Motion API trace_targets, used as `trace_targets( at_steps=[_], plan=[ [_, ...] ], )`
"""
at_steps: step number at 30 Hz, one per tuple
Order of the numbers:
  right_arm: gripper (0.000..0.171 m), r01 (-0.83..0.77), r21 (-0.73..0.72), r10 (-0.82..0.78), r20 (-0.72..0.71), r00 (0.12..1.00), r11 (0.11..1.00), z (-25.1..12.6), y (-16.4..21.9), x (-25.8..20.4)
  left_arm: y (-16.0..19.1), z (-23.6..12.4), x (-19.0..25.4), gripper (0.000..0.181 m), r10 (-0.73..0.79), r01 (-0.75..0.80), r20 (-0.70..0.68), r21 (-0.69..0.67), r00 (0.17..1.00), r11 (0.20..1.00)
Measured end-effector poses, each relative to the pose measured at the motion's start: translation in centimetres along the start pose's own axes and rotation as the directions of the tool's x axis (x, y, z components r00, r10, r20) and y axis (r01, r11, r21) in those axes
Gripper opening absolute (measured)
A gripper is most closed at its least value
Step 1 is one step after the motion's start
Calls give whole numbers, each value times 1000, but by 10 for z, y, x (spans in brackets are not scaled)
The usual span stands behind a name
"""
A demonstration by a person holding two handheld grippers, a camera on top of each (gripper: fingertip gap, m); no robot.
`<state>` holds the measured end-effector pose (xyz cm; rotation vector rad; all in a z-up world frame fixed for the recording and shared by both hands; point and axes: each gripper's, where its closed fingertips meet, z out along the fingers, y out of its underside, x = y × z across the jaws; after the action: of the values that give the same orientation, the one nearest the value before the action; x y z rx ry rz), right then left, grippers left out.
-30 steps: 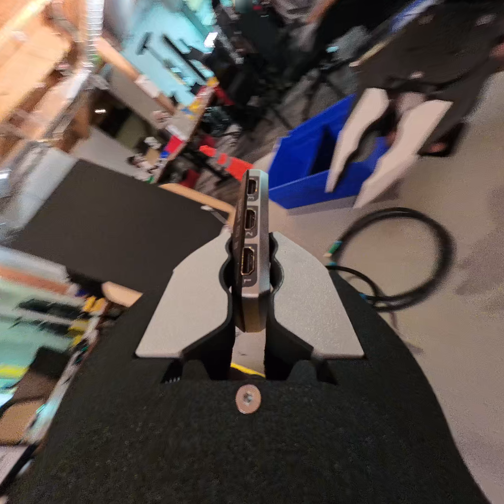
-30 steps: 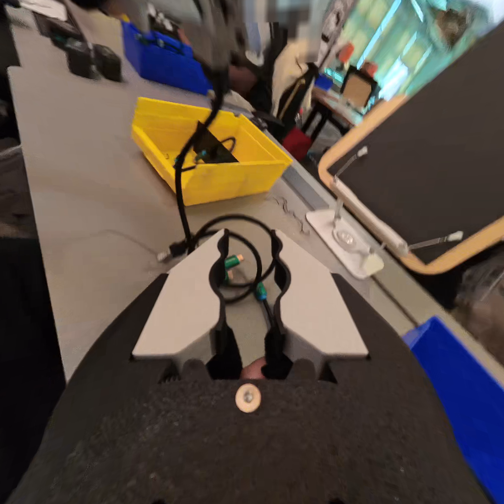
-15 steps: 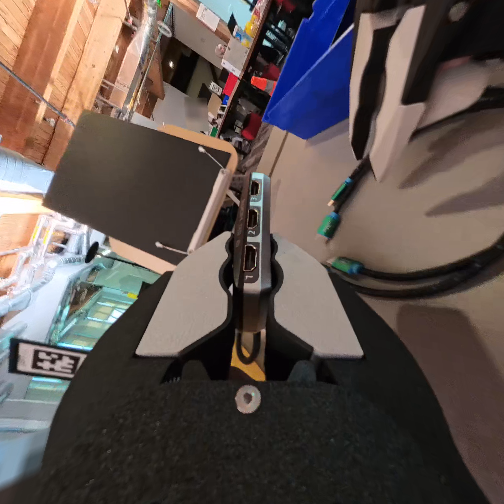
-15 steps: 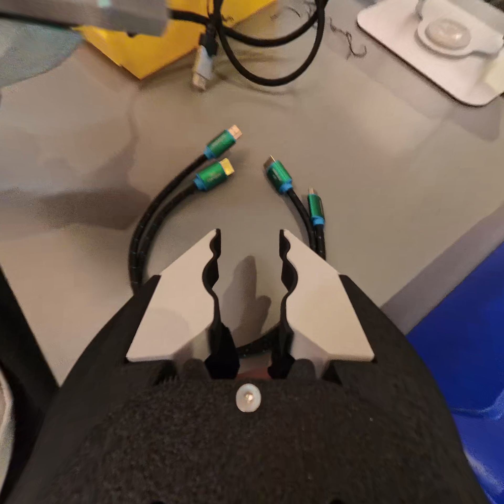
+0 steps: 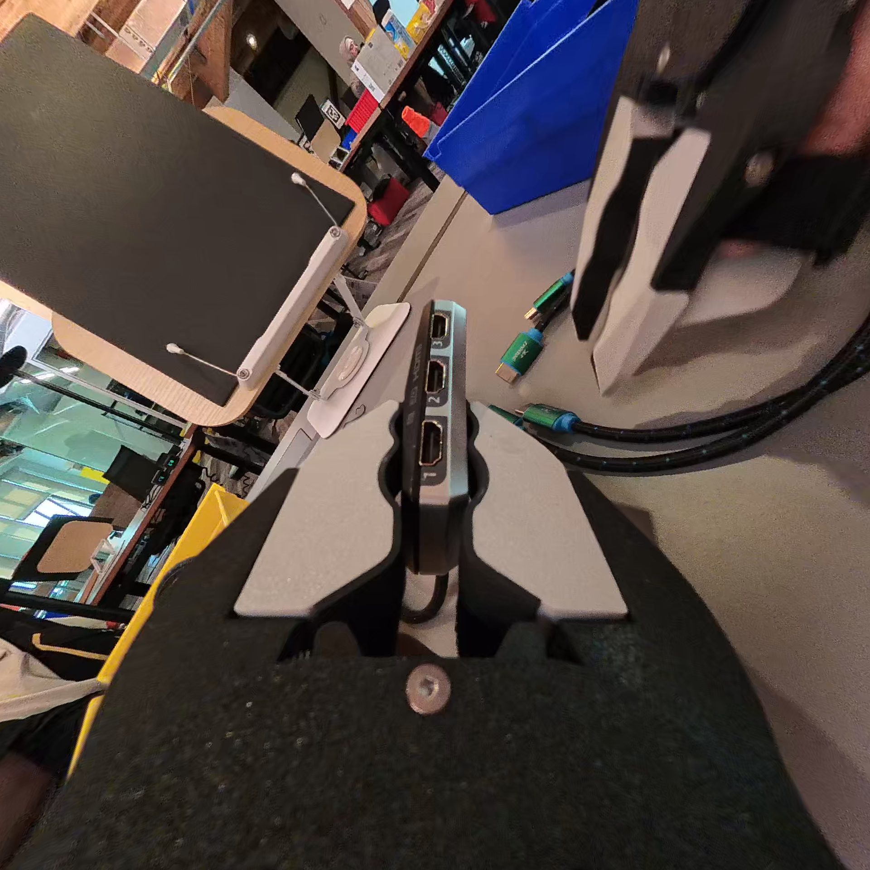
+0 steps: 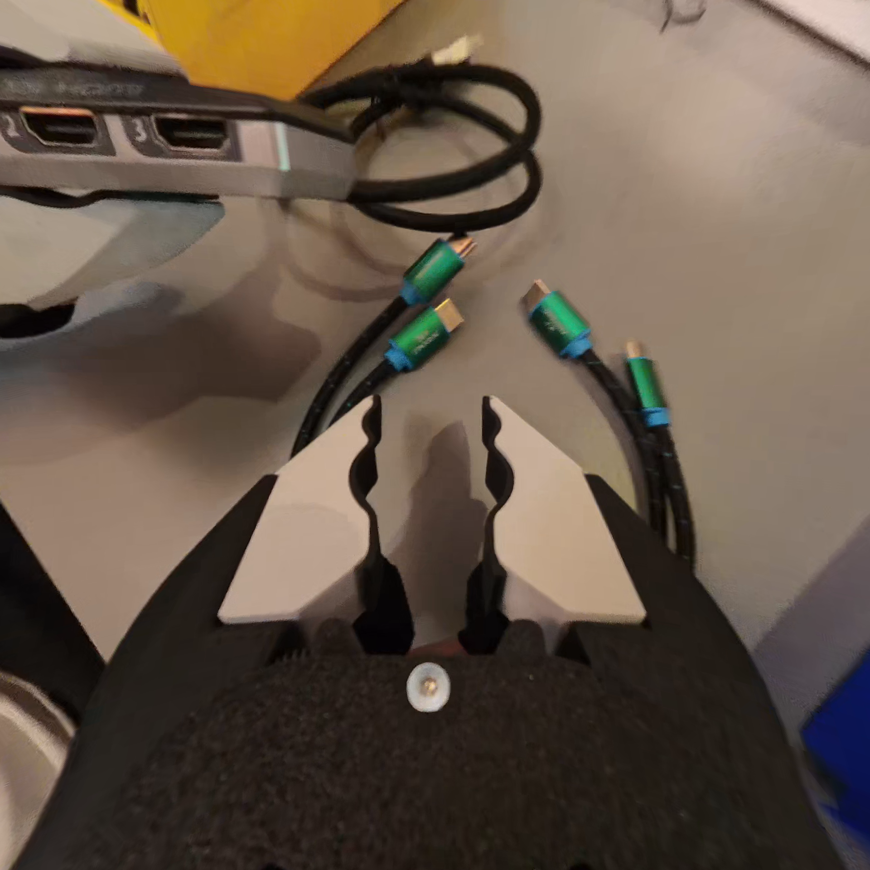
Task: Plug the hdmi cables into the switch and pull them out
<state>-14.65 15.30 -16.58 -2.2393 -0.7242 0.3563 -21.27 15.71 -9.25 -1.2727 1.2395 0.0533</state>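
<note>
My left gripper (image 5: 433, 409) is shut on a grey HDMI switch (image 5: 440, 423) and holds it on edge above the grey table, its three empty ports facing forward. The switch also shows at upper left in the right wrist view (image 6: 188, 146), with its own black lead looping behind. My right gripper (image 6: 429, 400) is open and empty, low over the table, pointing down. Several green HDMI plugs on black braided cables lie just beyond its tips: a pair to the left (image 6: 421, 336) and one to the right (image 6: 558, 322). My right gripper also shows in the left wrist view (image 5: 631, 301).
A yellow bin (image 6: 263, 37) stands behind the switch. A blue bin (image 5: 518, 141) sits at the far table edge, and a blue corner (image 6: 842, 744) lies at my right. A black wood-rimmed board on a white stand (image 5: 165, 226) stands at the table edge.
My right gripper has dropped closer to the green plugs, jaws still open. My left gripper has brought the switch lower and nearer to the right gripper, still shut on it.
</note>
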Motion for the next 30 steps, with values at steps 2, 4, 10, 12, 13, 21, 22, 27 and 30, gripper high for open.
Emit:
trace_targets(
  at_steps=[2, 4, 10, 12, 13, 21, 22, 27, 30],
  plan=[
    [42, 32, -48, -36, -78, 996, 998, 11, 2, 0, 0, 0, -2, 22, -7, 7, 11, 9, 1000, 1000],
    [33, 109, -32, -113, -154, 982, 994, 12, -3, 12, 1, 0, -4, 22, -27, 27, 15, 12, 1000, 1000],
    [27, 360, -57, -364, -174, 915, 931, 10, -13, 62, 4, 2, -5, 22, -40, 40, 11, 8, 999, 999],
    [29, 437, -107, -449, -158, 880, 893, 16, -7, 71, 4, 2, -5, 22, -34, 34, 16, 8, 999, 999],
    [30, 473, -128, -488, -152, 859, 872, 19, -4, 73, 4, 3, -5, 22, -32, 32, 12, 7, 999, 999],
    [22, 717, -216, -749, -181, 638, 663, 33, -13, 82, 6, 6, -5, 22, -27, 27, 11, 6, 1000, 1000],
    [17, 732, -244, -772, -190, 607, 636, 35, -13, 87, 7, 7, -5, 22, -26, 26, 10, 6, 1000, 1000],
    [9, 642, -354, -730, -244, 639, 680, 37, -12, 113, 9, 7, -9, 22, -22, 22, 36, 0, 999, 1000],
    [8, 491, -291, -547, -156, 822, 821, 29, -15, 99, 10, 9, -9, 22, -5, 6, 53, -7, 999, 1000]
  ],
)
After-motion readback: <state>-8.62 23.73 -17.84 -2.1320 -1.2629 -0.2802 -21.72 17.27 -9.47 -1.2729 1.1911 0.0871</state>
